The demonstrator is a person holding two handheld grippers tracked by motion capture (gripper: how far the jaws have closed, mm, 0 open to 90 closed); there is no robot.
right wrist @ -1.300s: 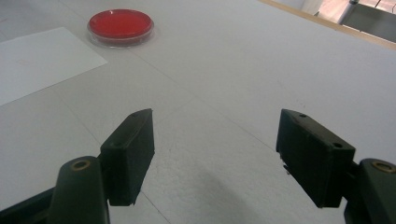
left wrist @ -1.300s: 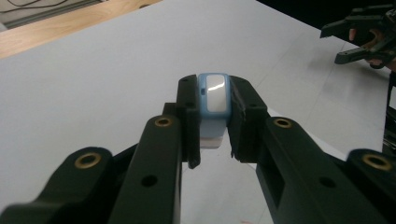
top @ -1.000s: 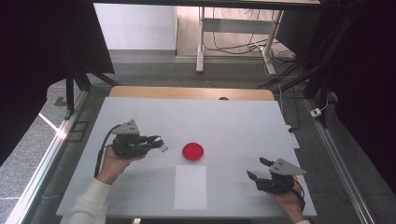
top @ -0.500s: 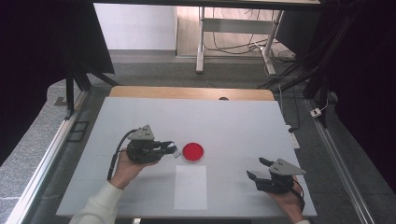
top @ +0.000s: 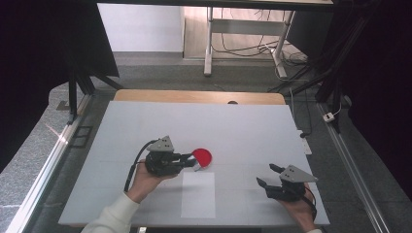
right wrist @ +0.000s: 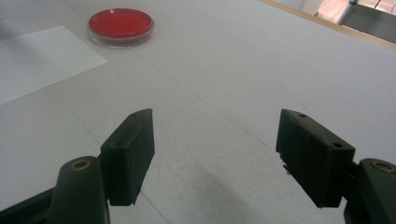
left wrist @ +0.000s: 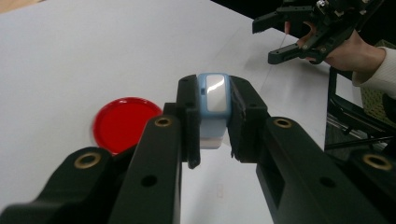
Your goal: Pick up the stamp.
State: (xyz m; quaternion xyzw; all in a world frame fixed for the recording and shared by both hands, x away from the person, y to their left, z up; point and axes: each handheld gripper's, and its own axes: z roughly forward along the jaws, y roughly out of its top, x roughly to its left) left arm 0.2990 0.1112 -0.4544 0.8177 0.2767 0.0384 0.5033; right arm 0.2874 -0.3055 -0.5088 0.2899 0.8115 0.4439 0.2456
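A: What's in the left gripper (left wrist: 212,121)?
B: A smooth, rounded pale-blue block (left wrist: 213,95), clamped mid-frame, beside the glossy round red dish (left wrist: 125,122) at left.
A: The right gripper (right wrist: 215,154)?
B: Matte black jaws wide apart, empty.

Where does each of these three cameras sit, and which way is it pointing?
High view: above the person's side, looking forward and down on the white table; both forearms and hands show.
Left gripper view: rides the left gripper, looking along its jaws, shut on a light blue piece.
Right gripper view: rides the right gripper, looking across the table between open jaws.
Shared: the red dish shows in all three.
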